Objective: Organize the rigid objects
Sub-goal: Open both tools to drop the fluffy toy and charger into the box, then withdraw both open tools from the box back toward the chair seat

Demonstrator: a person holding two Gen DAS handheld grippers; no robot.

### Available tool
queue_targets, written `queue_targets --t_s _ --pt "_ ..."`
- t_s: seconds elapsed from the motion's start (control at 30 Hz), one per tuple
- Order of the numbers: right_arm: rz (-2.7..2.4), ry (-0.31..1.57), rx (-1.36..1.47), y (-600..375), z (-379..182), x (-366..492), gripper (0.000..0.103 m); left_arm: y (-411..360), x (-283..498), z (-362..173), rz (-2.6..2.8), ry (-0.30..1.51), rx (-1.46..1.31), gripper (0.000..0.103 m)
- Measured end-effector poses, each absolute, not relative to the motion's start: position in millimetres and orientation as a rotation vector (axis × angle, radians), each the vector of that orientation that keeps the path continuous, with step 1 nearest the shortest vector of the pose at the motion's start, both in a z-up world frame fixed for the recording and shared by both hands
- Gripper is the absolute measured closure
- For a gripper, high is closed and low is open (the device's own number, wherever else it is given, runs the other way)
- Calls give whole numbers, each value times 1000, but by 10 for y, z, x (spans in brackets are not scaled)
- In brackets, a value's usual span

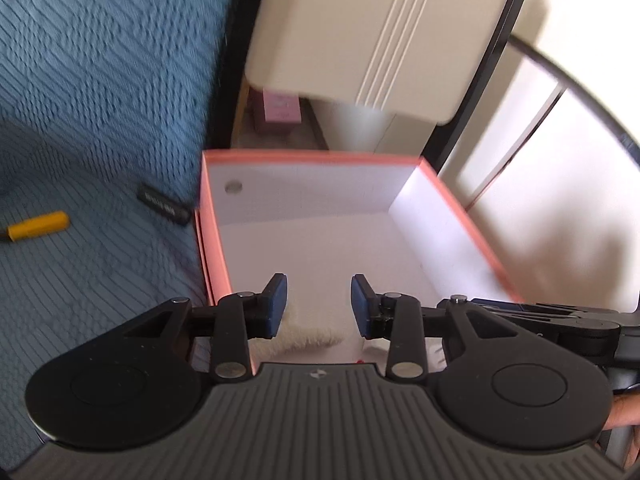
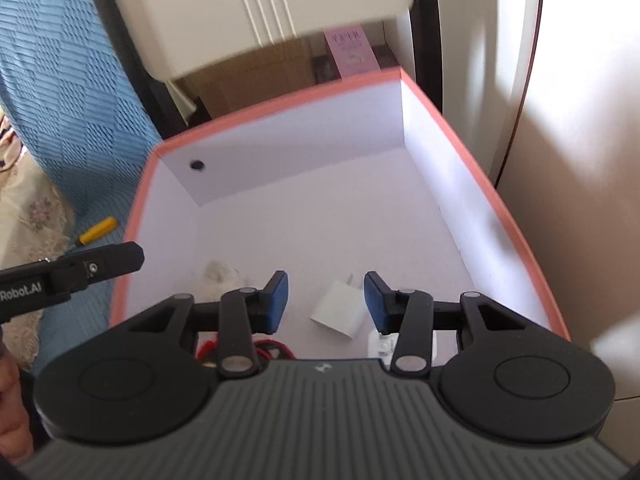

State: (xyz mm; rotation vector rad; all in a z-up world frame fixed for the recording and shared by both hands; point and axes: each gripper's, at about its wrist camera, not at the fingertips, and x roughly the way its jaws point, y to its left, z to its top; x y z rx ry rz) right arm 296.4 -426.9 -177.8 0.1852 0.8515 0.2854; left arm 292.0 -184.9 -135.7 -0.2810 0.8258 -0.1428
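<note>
An open box with a salmon rim [image 1: 312, 155] and white inside stands on the blue bedspread; it also shows in the right wrist view [image 2: 280, 106]. My left gripper [image 1: 319, 306] is open and empty over the box's near end, above a fluffy white item [image 1: 308, 334]. My right gripper [image 2: 326, 302] is open and empty over a white charger plug [image 2: 338, 310] lying on the box floor. The fluffy item [image 2: 222, 276] and a red cable [image 2: 272, 350] also lie inside. A yellow-handled tool [image 1: 38, 226] and a small black stick [image 1: 162, 204] lie on the bedspread left of the box.
A cream bedside cabinet [image 1: 360, 32] hangs over the box's far end, with a pink box [image 1: 280, 114] under it. A white wall [image 2: 580, 160] runs along the right. A floral cloth [image 2: 28, 224] lies at the left. The left gripper's body [image 2: 72, 272] reaches in beside the box.
</note>
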Motion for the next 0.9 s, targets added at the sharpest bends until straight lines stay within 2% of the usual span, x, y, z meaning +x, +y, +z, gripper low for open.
queue_targets --t_s 0.43,0.9 --pt "323 684 163 -3931 -998 2368 57 -1367 2345 -587 -149 632 -255 62" --pt "368 602 102 -3391 -765 1717 58 -748 1739 -401 -115 537 -267 62"
